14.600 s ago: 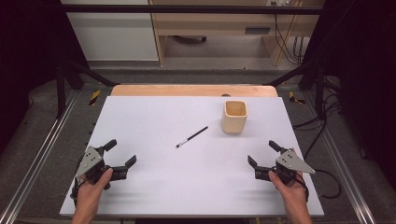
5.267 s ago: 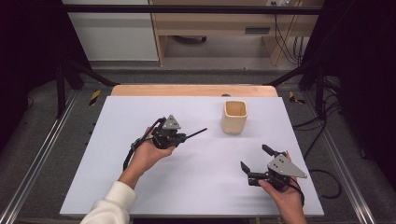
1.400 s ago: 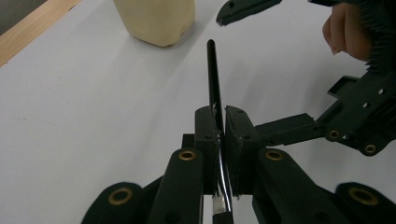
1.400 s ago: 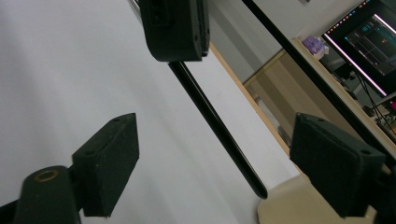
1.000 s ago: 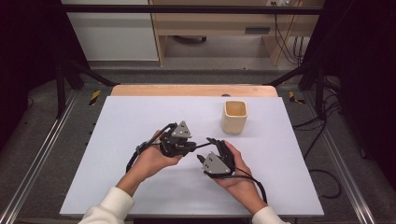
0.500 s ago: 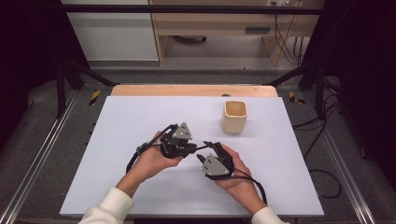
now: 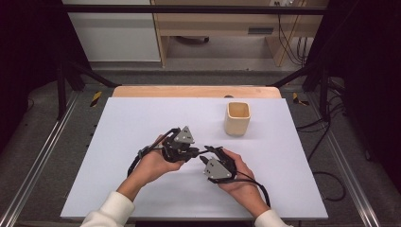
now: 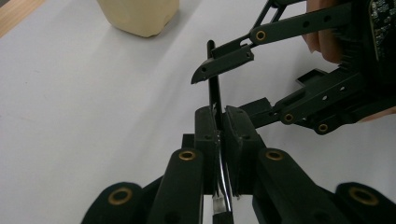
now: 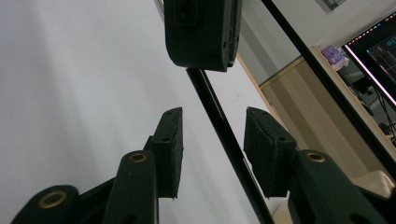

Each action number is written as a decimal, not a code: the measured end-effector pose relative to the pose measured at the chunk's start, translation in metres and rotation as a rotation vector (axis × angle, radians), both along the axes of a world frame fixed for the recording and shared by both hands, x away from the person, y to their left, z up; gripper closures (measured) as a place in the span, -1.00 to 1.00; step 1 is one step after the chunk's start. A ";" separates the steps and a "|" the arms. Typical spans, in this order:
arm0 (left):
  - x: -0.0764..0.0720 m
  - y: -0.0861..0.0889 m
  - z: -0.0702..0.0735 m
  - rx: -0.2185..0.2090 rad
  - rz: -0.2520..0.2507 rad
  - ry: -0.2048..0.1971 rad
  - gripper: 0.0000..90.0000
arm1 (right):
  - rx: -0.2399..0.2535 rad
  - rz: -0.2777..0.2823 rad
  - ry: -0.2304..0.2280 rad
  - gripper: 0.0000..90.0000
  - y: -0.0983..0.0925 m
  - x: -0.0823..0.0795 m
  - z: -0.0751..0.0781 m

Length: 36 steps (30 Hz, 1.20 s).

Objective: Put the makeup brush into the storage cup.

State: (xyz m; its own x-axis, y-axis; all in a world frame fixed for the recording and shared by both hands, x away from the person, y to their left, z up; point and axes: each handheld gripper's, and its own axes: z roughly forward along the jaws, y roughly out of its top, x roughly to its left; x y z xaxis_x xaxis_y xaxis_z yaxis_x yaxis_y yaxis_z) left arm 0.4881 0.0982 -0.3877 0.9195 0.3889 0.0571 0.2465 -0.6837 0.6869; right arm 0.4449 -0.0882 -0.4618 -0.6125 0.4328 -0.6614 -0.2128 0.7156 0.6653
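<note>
Black and thin, the one pen (image 8: 215, 93) is held up off the white table (image 7: 118, 156), near its middle, pinched between the two hand-held grippers. The left gripper (image 8: 221, 135) has its two jaws clamped tight on the pen's shaft; in the left gripper view the pen rises straight out from between them. The right gripper (image 9: 212, 154) comes at it from the other side: in the right gripper view the pen runs up through the gap between its two pads (image 9: 170, 149), with daylight on either side, so they are not pressing on it. Those jaws have just been closing, with the pen between them. In the high view the left gripper (image 7: 182, 149) and the right gripper (image 7: 208, 153) sit just beside each other, nose to nose, each held in one of the person's two hands, left hand (image 7: 153, 165) and right hand (image 7: 239, 172), with white sleeves at the bottom edge.

One pale beige cup (image 7: 237, 118) stands upright farther back and to the right, well apart from the grippers. One wooden strip (image 7: 189, 91) runs along the table's far edge.
</note>
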 end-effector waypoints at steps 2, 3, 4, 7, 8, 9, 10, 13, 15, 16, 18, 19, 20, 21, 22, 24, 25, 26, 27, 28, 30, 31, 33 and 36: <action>0.000 0.000 -0.001 -0.001 -0.002 0.001 0.87 | -0.003 0.000 0.000 0.32 0.000 0.000 0.000; -0.001 -0.001 -0.001 0.000 -0.004 0.003 0.87 | -0.003 0.001 0.000 0.34 0.000 0.000 0.000; -0.001 -0.001 -0.001 0.000 -0.003 0.000 0.87 | -0.004 0.001 0.000 0.36 0.000 0.000 0.000; -0.001 -0.002 -0.002 0.005 -0.009 0.004 0.87 | -0.012 0.009 0.001 0.40 0.000 0.000 -0.001; -0.001 -0.002 -0.002 0.007 -0.012 0.007 0.87 | -0.012 0.009 -0.001 0.41 0.000 0.000 -0.001; -0.001 -0.002 -0.003 0.005 -0.012 0.006 0.87 | -0.013 0.010 0.000 0.42 0.000 0.000 -0.001; -0.001 -0.002 -0.003 0.014 -0.018 0.005 0.87 | -0.015 0.013 -0.001 0.44 0.000 -0.001 -0.002; -0.001 -0.002 -0.004 0.011 -0.015 0.009 0.87 | -0.019 0.016 -0.001 0.47 0.000 -0.001 -0.002; -0.001 -0.003 -0.005 0.007 -0.013 0.011 0.87 | -0.020 0.019 0.001 0.50 0.000 -0.001 -0.002; -0.001 -0.003 -0.005 0.008 -0.014 0.010 0.87 | -0.018 0.019 -0.001 0.51 0.000 -0.001 -0.002; -0.001 -0.003 -0.005 0.008 -0.014 0.010 0.87 | -0.013 0.025 0.010 0.54 0.000 -0.001 -0.002; -0.001 -0.003 -0.005 0.011 -0.015 0.012 0.87 | -0.015 0.028 0.010 0.56 0.000 -0.001 -0.003; -0.001 -0.003 -0.006 0.008 -0.014 0.011 0.87 | -0.017 0.029 0.007 0.57 0.000 -0.001 -0.003; -0.001 -0.003 -0.006 0.007 -0.014 0.012 0.87 | -0.014 0.032 0.008 0.59 0.000 -0.001 -0.003; -0.001 -0.003 -0.006 0.007 -0.013 0.012 0.87 | -0.017 0.036 0.009 0.61 -0.001 -0.001 -0.003; -0.001 -0.002 -0.006 0.010 -0.013 0.015 0.87 | -0.016 0.038 0.012 0.64 0.000 -0.001 -0.003; -0.001 -0.002 -0.005 0.021 -0.020 0.013 0.86 | -0.016 0.041 0.018 0.65 0.000 -0.001 -0.003; -0.001 -0.002 -0.006 0.020 -0.019 0.013 0.87 | -0.018 0.043 0.022 0.66 0.000 -0.001 -0.004; -0.001 -0.002 -0.006 0.019 -0.019 0.013 0.87 | -0.023 0.044 0.022 0.67 0.000 -0.001 -0.004; -0.001 -0.002 -0.006 0.017 -0.017 0.012 0.86 | -0.024 0.046 0.024 0.68 0.000 -0.001 -0.004; -0.001 -0.002 -0.007 0.018 -0.015 0.013 0.86 | -0.026 0.051 0.027 0.71 0.000 -0.001 -0.004; 0.000 -0.002 -0.007 0.017 -0.015 0.015 0.87 | -0.029 0.054 0.026 0.72 0.000 -0.002 -0.005; 0.000 -0.001 -0.007 0.015 -0.013 0.018 0.86 | -0.030 0.054 0.025 0.74 0.000 -0.001 -0.005; 0.000 -0.002 -0.007 0.011 -0.012 0.019 0.86 | -0.032 0.057 0.037 0.77 0.000 -0.001 -0.005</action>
